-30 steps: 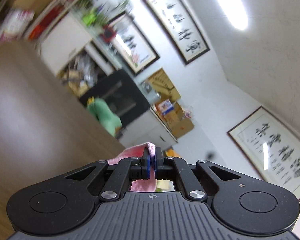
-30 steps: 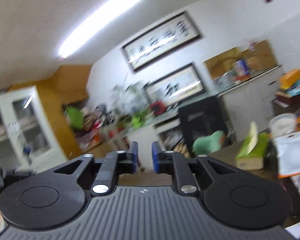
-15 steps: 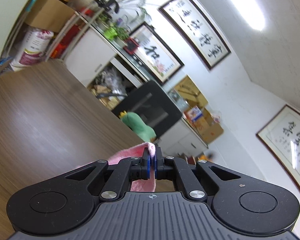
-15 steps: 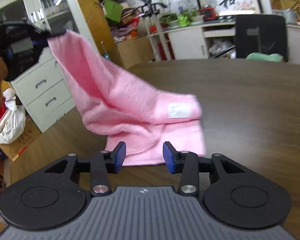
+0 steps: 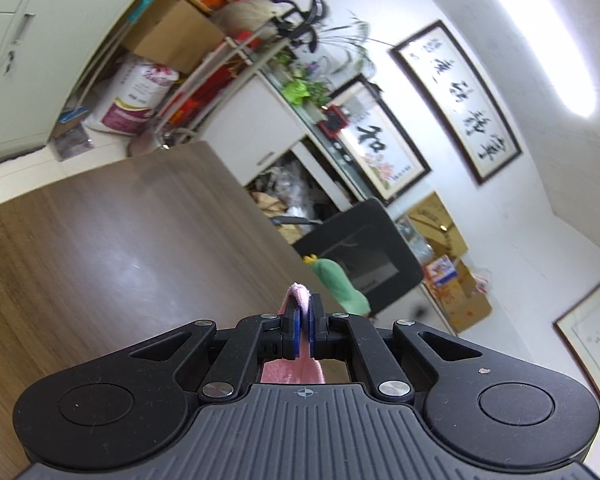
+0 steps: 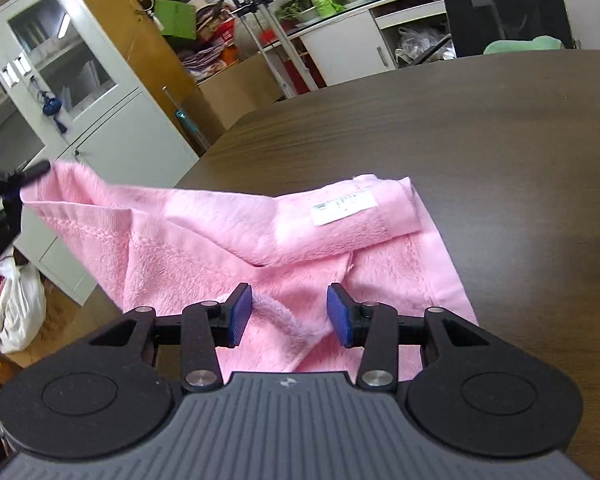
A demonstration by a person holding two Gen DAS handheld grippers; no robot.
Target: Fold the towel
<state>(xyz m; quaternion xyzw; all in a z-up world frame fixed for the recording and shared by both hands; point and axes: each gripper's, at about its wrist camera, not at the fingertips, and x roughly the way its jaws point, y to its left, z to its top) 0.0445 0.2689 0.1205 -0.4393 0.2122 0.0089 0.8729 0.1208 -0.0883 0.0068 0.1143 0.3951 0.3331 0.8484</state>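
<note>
**One corner up, the rest slack on the wood**

At the near left edge of the table point(image 6: 480, 128), the pink towel point(image 6: 260, 240) lies partly flat and partly lifted. The left gripper point(image 5: 303, 320) has its blue pads pressed together on one corner, a small nub of pink pile poking out past them; from the right wrist view that corner is drawn up and out to the left, beyond the table's rim. The right gripper point(image 6: 288, 312) hangs low over the nearest part of the cloth with its jaws wide, a raised ridge of fabric sitting between the pads but not pinched.

Risks, as I judge them:

- The left hold is on very little cloth. Soft, plush pile compresses and slides, so a sharp pull could strip the corner out of the pads.
- The far end is rolled over on itself, its white care label point(image 6: 342, 209) facing up. Any fold laid over that roll would come out lumpy and skewed.
- The tabletop is smooth, glossy dark wood (it gives the terry little to cling to), so tension from the left could drag the whole towel toward the edge and off.
- If the right jaws close where they are, they might catch two layers at the ridge instead of one hem.

The woven hem band looks flatter and firmer than the pile, a surer place to pinch.
</note>
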